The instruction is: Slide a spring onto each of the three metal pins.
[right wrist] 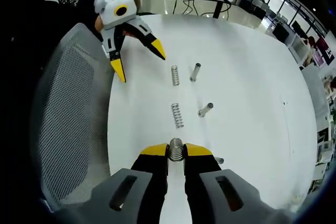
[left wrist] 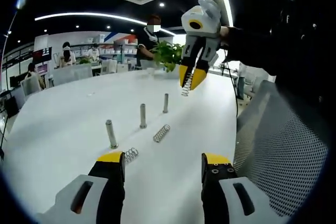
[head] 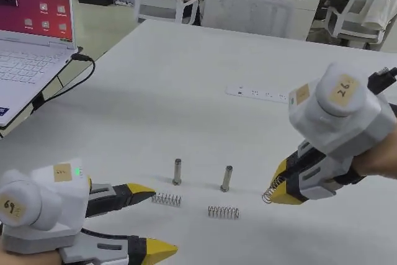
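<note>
Spring (head: 271, 188) pinched by right gripper (right wrist: 176, 149) | left gripper (left wrist: 164, 157) fingers apart

An open-plan office: white desks (head: 186, 79), mesh chair (right wrist: 68, 108), laptop (head: 31, 35), ceiling strip lights (left wrist: 94, 15)

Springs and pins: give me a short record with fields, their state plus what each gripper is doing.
pins: three, upright on the table, all bare
loose springs: two, lying flat beside the pins
held spring: one, clamped in the right gripper
left gripper: open, empty, close to one of the loose springs
springs fitted: none
</note>
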Demonstrator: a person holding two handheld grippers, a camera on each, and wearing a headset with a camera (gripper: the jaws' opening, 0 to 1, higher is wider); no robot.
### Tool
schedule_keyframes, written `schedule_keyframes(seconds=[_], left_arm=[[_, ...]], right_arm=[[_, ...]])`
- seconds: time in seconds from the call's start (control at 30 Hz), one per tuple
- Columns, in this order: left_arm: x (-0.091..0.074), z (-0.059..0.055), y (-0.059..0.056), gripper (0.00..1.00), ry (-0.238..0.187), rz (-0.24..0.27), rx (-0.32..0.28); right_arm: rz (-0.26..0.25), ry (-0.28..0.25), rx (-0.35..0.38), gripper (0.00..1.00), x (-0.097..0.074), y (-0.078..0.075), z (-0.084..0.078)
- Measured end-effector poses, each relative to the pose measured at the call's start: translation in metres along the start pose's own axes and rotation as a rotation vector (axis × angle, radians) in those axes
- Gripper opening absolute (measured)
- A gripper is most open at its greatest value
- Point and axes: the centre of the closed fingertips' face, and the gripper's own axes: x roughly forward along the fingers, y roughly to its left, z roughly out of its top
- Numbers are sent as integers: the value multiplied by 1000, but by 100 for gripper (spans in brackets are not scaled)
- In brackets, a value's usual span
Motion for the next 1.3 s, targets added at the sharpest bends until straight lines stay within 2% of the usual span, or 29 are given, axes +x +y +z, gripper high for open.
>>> schedule_keyframes(seconds=[0.63, 0.97, 1.3], left_arm=[[-2, 0, 14, 67, -11, 54, -21], [-3, 0, 15, 74, -17, 59, -21], [-3, 2, 15, 79, -25, 67, -20]], right_arm=[[-76, 35, 38, 9, -22, -37, -17], [-91, 86, 41, 9, -16, -53, -27], [-67, 131, 48, 9, 0, -63, -36]])
